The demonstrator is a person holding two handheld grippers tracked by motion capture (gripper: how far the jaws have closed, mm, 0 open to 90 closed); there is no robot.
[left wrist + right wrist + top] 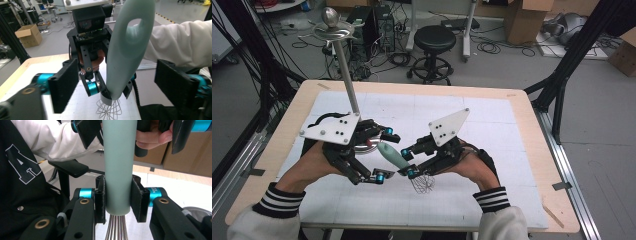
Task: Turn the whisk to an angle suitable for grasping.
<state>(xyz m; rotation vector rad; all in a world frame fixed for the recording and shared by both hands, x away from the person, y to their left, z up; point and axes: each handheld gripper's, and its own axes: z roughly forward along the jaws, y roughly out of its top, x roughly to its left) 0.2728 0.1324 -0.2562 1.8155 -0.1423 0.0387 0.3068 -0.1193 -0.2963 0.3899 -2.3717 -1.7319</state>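
A whisk (398,160) with a pale green handle is held above the white mat (492,125) of the worktop (532,115), just below the centre of the high view. The right claw (406,161) is clamped on the lower end of the handle, close to where the wires begin; in the right gripper view the two black pads (100,200) are seen pressed flat against both sides of the handle (117,167), with the steel wires (116,228) fanning out beneath them. In the high view the wire head (422,184) hangs down at lower centre, just over the mat, while the handle slants up toward the left of the frame.

The left claw (384,155) is spread wide, its jaws standing apart on either side of the handle's upper end without touching it. In the left gripper view the handle (127,50), with its oval hanging hole, is seen rising between the two open pads (63,85), and the right claw (105,91) is seen gripping it farther off, with the wires (110,110) below.

A tall metal stand (343,65) with a ball-topped dish rises from the mat at the upper left of the high view, behind the left hand (309,167). A black stool (434,45) stands on the floor beyond the worktop.
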